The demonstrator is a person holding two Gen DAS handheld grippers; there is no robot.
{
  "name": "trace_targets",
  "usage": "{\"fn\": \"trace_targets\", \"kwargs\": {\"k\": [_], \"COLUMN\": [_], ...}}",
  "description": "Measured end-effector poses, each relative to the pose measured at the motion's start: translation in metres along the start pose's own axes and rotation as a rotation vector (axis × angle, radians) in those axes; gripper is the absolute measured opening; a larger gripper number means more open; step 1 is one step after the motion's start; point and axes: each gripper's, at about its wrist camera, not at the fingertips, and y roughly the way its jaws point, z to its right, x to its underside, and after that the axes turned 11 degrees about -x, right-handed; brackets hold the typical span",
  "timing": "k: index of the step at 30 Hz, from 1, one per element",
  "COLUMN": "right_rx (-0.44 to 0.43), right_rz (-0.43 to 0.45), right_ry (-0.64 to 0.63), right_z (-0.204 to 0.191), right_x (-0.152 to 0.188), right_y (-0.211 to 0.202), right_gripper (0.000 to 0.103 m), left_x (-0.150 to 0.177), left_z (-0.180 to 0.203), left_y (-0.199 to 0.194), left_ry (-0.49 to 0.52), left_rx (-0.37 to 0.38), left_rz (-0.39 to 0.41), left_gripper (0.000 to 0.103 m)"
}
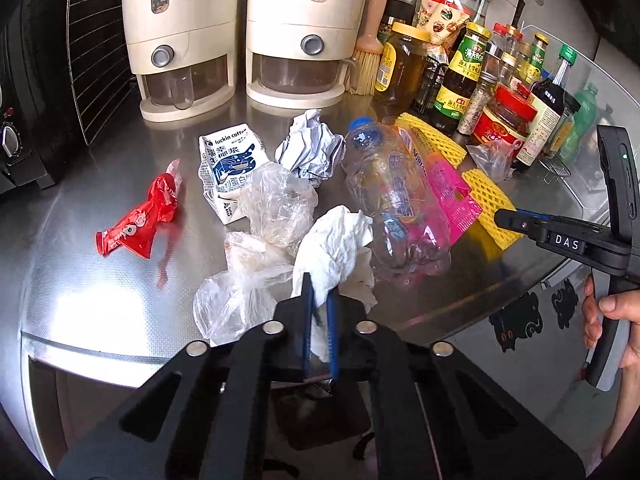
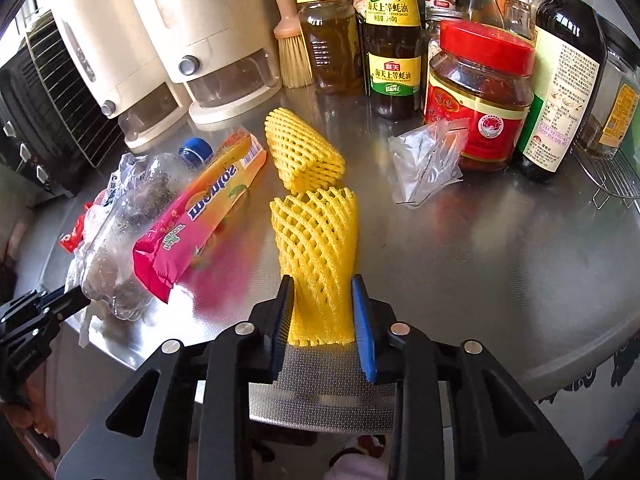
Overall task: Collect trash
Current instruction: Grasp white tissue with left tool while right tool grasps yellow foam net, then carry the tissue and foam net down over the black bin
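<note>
A steel countertop (image 1: 100, 200) runs back to two cream dispensers (image 1: 240, 32) and a crowd of sauce bottles (image 1: 460, 80); its rounded front edge passes just under both grippers. The left gripper (image 1: 319, 312) is clamped tight on a white tissue (image 1: 332, 248) right at that edge. At its 11 o'clock lie clear plastic bags (image 1: 260, 232), a coffee carton (image 1: 228, 160) and, farther out, a red wrapper (image 1: 140, 220) with bare steel around it. At 1 o'clock lies a crushed bottle (image 1: 392, 200). The right gripper (image 2: 322, 312) squeezes the near end of a yellow foam net (image 2: 320, 240); open counter spreads toward 3 o'clock.
</note>
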Motion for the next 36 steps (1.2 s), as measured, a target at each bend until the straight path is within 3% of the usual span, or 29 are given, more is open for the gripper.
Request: {"fn": "trace_targets", "kwargs": {"k": [2,4,19,29,36], "right_rx": [0.008,0.012,0.005,-0.027,-0.058], "right_rz": [0.008,0.015,0.146,0.223,0.253], "right_ry": [0.001,-0.001,-0.056,-0.115,-0.153], "right_z": [0.0,-0.001,-0.034,-0.078,-0.099], "right_x": [0.0,-0.001,-0.011,0.017,0.058], "right_y": [-0.003,-0.007,-0.087,-0.159,-0.197], "right_gripper": [0.015,0.014,0.013,0.013,0.013], "left_x": [-0.001,-0.002,-0.018,0.01,0.05], "left_z": [0.001,0.001,-0.001,0.004,0.002], "left_y": [-0.003,-0.008,-0.105,-0.19,-0.216], "left_ry": [0.001,0.002,-0.017,-0.03,-0.028], "left_rx": [-0.003,-0.017,-0.061,-0.074,-0.081], "left_rz": [0.008,0.025,0.186,0.274,0.285], "left_gripper": [0.0,0.0,0.0,0.0,0.0]}}
